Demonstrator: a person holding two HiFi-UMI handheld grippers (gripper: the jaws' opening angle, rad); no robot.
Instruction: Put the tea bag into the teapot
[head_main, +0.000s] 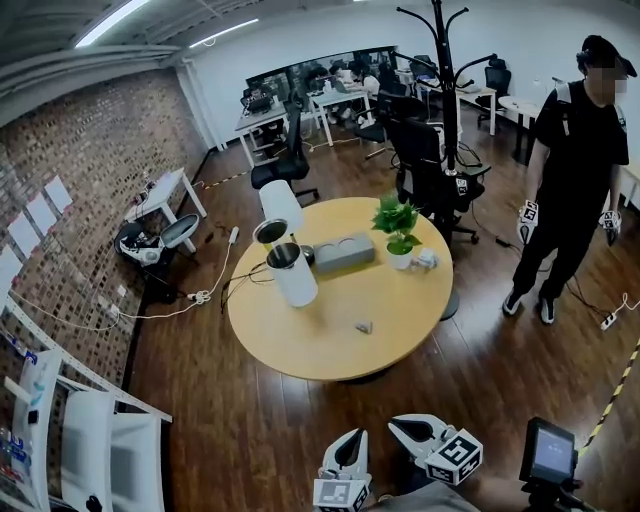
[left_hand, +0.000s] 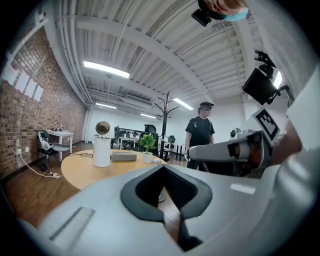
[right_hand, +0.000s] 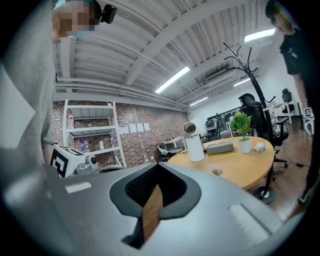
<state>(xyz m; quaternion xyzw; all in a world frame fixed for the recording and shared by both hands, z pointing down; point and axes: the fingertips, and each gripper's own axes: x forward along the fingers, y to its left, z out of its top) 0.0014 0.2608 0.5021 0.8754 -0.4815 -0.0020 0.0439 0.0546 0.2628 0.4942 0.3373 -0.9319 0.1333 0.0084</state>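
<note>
Head view: the small grey tea bag (head_main: 363, 326) lies flat on the round pale wooden desk (head_main: 330, 352), at about 5 o'clock from the desk's middle, with bare wood all round it. The tall white cylindrical teapot (head_main: 291, 275) stands upright at about 9 o'clock, well apart from the tea bag, its round lid tipped up and its mouth open. A flat grey rectangular box (head_main: 344, 252) lies at 12 o'clock, just beside the teapot. A green leafy plant in a white pot (head_main: 398, 232) stands at 1 o'clock, and a small crumpled white thing (head_main: 427, 260) lies next to it near the rim.

The desk stands on a dark wooden plank floor (head_main: 250, 430). A red brick wall (head_main: 90, 170) runs along the room at 9 o'clock, and a white metal shelf rack (head_main: 60, 440) stands at 7 o'clock. A black coat stand (head_main: 443, 90) rises behind the desk at 1 o'clock, with black office chairs and white desks beyond. A person in black clothes (head_main: 575, 150) stands at 3 o'clock.

The left gripper (head_main: 349, 440) and the right gripper (head_main: 398, 425) hang at 6 o'clock, well short of the desk. The left fingers (left_hand: 100, 200) are closed to a thin slit and hold nothing. The right fingers (right_hand: 225, 200) are pressed together the same way, empty.
</note>
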